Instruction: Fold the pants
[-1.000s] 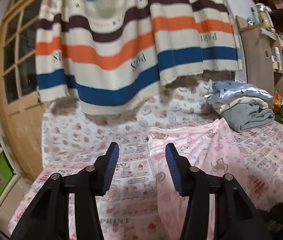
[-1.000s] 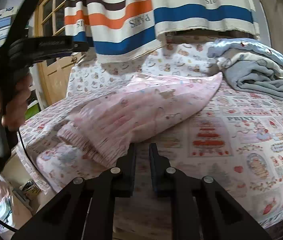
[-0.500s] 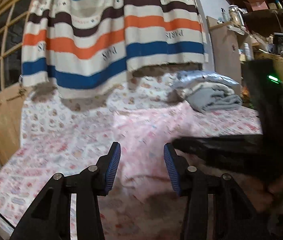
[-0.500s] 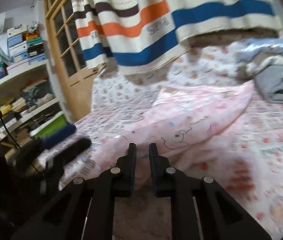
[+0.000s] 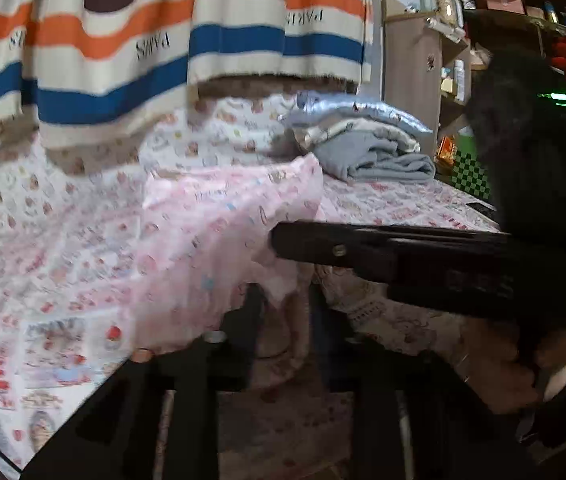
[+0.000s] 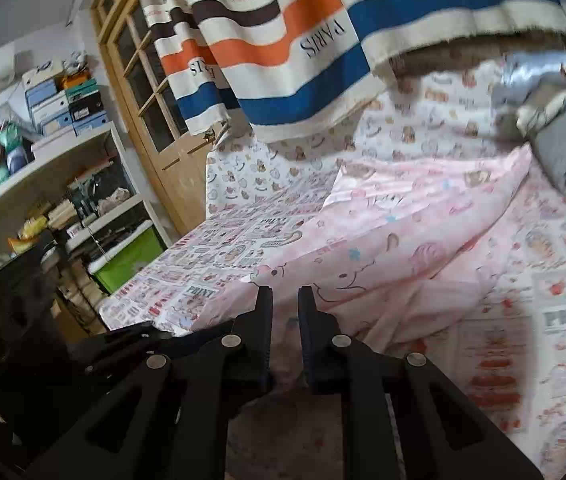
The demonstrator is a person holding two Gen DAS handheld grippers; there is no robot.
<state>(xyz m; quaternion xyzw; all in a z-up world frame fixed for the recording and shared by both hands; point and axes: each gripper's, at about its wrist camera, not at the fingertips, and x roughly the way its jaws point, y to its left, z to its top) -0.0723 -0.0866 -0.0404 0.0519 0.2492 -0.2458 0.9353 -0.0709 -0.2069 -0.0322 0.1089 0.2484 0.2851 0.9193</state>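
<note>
Pink cartoon-print pants (image 5: 211,240) lie spread over the printed bed sheet (image 5: 43,260), their near edge lifted off the bed. My left gripper (image 5: 285,308) is at that edge. Its jaws are closing, with a fold of the pink cloth pinched between them. The right gripper (image 5: 279,240) reaches in from the right as a black bar, carried by a person's hand (image 5: 495,372). In the right wrist view the right gripper (image 6: 285,308) is shut on the pants (image 6: 403,240) at their near hem. The left gripper's fingers (image 6: 155,330) show low on the left.
A striped blanket (image 5: 163,40) hangs over the back of the bed. Folded clothes (image 5: 363,148) are stacked at the back right. A wooden door (image 6: 155,120), cluttered shelves (image 6: 43,168) and a green bin (image 6: 131,256) stand left of the bed, a cabinet (image 5: 411,60) to the right.
The left gripper came down to the pants' near edge and its jaws narrowed around the cloth. The right gripper, still shut on the pants, lifted and swung left into the left wrist view.
</note>
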